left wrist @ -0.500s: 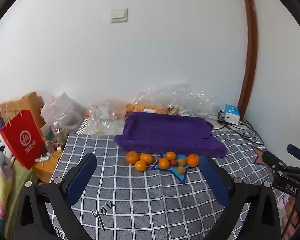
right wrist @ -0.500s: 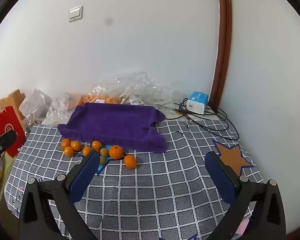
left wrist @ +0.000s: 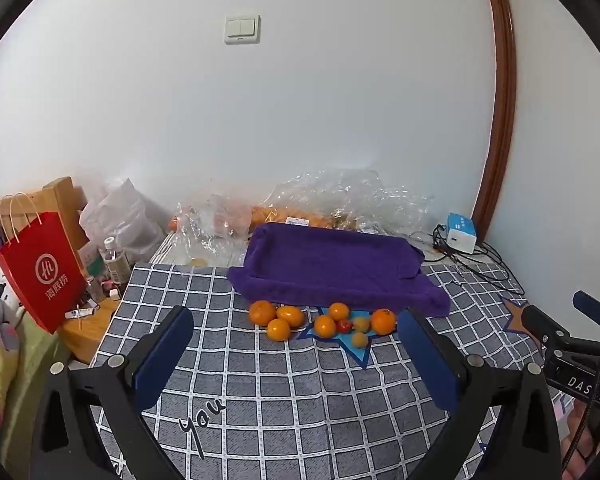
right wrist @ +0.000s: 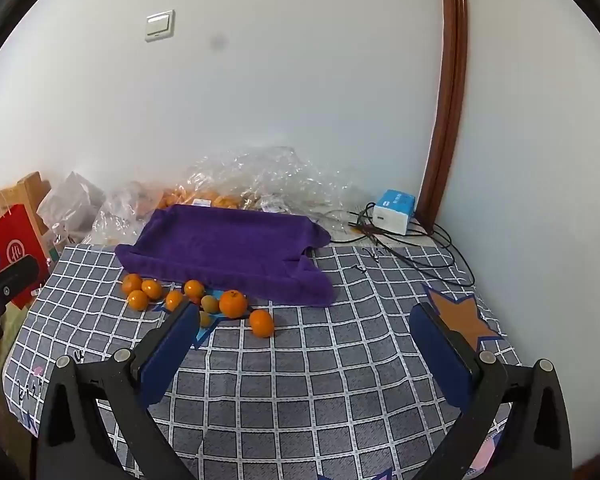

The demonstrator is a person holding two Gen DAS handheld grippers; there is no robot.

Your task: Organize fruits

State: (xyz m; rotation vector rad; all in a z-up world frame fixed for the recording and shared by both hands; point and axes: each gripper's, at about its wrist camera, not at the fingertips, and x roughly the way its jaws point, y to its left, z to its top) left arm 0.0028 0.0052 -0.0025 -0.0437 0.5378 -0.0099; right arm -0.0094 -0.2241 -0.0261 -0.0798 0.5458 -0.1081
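Observation:
Several oranges (left wrist: 279,317) and smaller fruits, one of them red (left wrist: 344,325), lie in a loose cluster on the grey checked cloth (left wrist: 300,392), just in front of a purple towel-lined tray (left wrist: 332,264). In the right wrist view the cluster (right wrist: 188,296) sits left of centre, with one orange (right wrist: 261,323) apart at its right, in front of the tray (right wrist: 228,248). My left gripper (left wrist: 296,356) is open and empty, hovering short of the fruit. My right gripper (right wrist: 306,344) is open and empty, above the cloth right of the fruit.
Crumpled clear plastic bags (left wrist: 340,200) with more oranges lie behind the tray by the wall. A white-blue box (left wrist: 462,232) with black cables sits at the back right. A red paper bag (left wrist: 40,272) and a bottle (left wrist: 114,260) stand off the left edge.
Both grippers have shifted only slightly; the fruit and tray have not moved.

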